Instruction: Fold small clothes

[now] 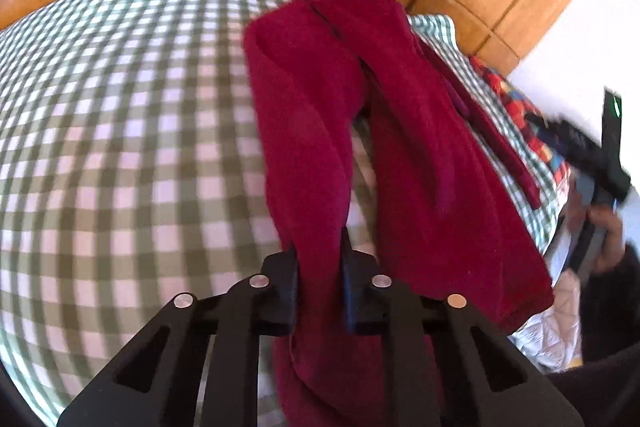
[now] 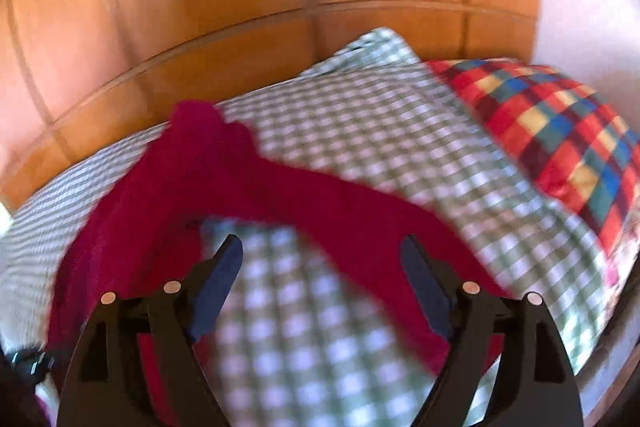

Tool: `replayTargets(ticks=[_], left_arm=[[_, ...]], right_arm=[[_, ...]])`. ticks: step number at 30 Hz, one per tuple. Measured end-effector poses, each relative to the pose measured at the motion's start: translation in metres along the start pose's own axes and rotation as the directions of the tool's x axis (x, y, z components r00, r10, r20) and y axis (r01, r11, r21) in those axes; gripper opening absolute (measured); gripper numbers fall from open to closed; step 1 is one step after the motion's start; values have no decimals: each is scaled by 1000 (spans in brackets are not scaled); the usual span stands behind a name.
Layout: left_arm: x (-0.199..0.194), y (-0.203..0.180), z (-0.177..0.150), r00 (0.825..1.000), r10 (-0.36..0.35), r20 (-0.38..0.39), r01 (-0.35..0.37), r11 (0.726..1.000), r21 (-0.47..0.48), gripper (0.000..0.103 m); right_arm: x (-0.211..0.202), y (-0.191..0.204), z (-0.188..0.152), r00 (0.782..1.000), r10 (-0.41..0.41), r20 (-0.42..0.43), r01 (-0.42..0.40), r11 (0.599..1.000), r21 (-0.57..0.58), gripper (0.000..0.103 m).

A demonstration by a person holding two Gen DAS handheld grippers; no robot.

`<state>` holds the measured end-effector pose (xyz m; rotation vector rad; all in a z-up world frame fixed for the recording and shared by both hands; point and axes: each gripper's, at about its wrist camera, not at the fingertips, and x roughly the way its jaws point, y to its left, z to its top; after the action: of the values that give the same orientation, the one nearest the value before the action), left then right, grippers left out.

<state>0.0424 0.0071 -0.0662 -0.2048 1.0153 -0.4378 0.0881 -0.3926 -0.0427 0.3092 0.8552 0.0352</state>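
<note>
A dark red pair of small trousers (image 1: 420, 147) lies on the green-and-white checked bed sheet (image 1: 120, 147), its two legs stretching away from me. My left gripper (image 1: 320, 255) is shut on the near end of the left leg, and cloth bunches between its pads and hangs below them. In the right wrist view the same red garment (image 2: 320, 195) curves across the sheet. My right gripper (image 2: 322, 247) stands open just above the sheet with only checked fabric between its fingers; the red cloth passes close by its right finger (image 2: 424, 287).
A wooden headboard (image 2: 240, 67) curves around the far side of the bed. A bright multicoloured checked pillow (image 2: 560, 139) lies at the right. The person's hand (image 1: 604, 231) with the other tool shows at the right edge of the left wrist view, past the mattress edge.
</note>
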Motion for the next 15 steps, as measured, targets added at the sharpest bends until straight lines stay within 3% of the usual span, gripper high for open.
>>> replayTargets(ticks=[3,5,8,9,10,11,13,15], left_arm=[[-25,36,14,998,46,53,-43,998,-54,13],[-46,68,30,992,85,97,-74,991,-110,13],[-68,98,56,955,249,161,-228,964,-140,13],[-77,116,67,921,350,174,-316,928,-197,13],[-82,128,73,899,402,172,-357,903,-241,14],[-89,142,79,891,421,171,-362,885,-292,14],[-106,160,83,895,395,209,-302,879,-368,14],[-113,158,80,894,382,233,-285,888,-362,14]], right_arm=[[-10,30,-19,979,184,-84,-187,982,-37,77],[-15,50,-34,938,308,-160,-318,947,-44,73],[-13,81,-60,867,405,-290,-435,899,-44,66],[-10,91,-70,831,438,-343,-474,880,-23,65],[-6,97,-79,811,446,-380,-488,872,-18,63],[-4,105,-87,803,438,-404,-489,872,-28,63],[3,113,-98,793,423,-438,-483,875,-31,63],[11,123,-106,786,409,-464,-472,881,-23,63]])
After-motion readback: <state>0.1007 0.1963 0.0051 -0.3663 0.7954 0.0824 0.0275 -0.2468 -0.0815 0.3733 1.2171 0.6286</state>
